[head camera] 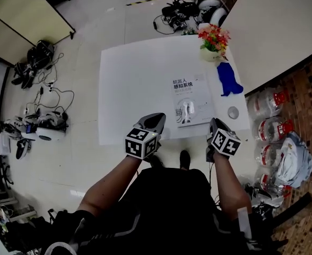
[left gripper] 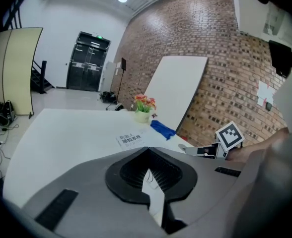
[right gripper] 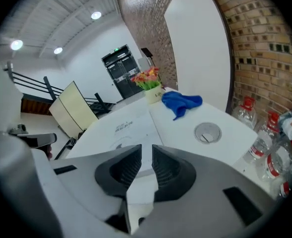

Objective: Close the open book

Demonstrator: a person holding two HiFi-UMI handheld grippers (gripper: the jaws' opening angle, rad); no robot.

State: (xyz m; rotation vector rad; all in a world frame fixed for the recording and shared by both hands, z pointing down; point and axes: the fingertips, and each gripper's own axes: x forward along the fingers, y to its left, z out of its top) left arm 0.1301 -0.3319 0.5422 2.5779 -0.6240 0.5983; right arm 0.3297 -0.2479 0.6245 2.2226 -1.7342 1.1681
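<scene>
The book [head camera: 190,102] lies closed on the white table [head camera: 129,89], its white cover with dark print facing up; it also shows in the left gripper view [left gripper: 131,139] and the right gripper view [right gripper: 128,128]. My left gripper [head camera: 157,119] hovers at the table's near edge, just left of the book, its jaws [left gripper: 147,151] meeting with nothing between them. My right gripper [head camera: 214,122] is at the book's near right corner. Its jaws [right gripper: 146,148] stand a narrow gap apart, holding nothing. Neither gripper touches the book.
A pot of red and yellow flowers [head camera: 214,44] stands at the table's far right corner, with a blue cloth [head camera: 228,78] and a round grey disc [head camera: 233,112] along the right edge. Water bottles [head camera: 273,129] sit on the floor to the right. Cables and gear [head camera: 36,124] lie on the left.
</scene>
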